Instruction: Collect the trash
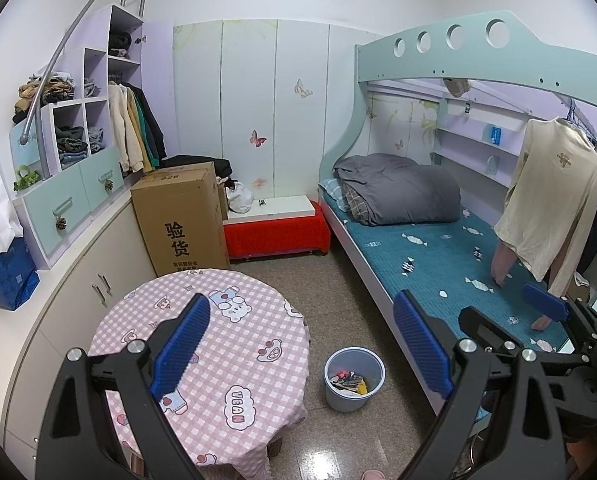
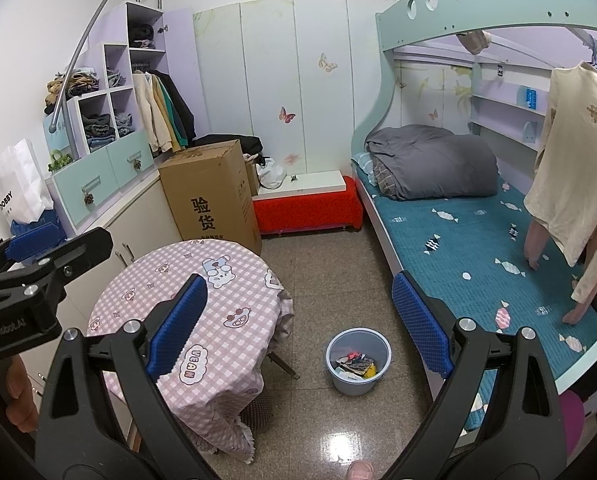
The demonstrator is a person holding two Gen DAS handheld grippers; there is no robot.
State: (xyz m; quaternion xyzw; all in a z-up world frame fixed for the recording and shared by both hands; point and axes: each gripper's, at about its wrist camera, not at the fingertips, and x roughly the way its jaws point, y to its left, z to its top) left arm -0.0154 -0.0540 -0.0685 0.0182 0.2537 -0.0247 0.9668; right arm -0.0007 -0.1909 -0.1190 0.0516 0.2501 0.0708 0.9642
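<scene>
While both grippers gape empty, the grey-blue bin [image 1: 353, 378] on the floor holds colourful crumpled wrappers [image 1: 348, 380]; it stands upright.

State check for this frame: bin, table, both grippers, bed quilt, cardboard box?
left gripper: open, holding nothing
right gripper: open, holding nothing
trash bin: upright on floor, wrappers inside
round table: covered by checked cloth, nothing on top
quilt: bundled at bed's head
cardboard box: upright, closed

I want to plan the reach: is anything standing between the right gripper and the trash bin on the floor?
Nothing visible does. The right gripper is open and empty, and the trash bin stands on bare floor between the round table and the bed.
</scene>
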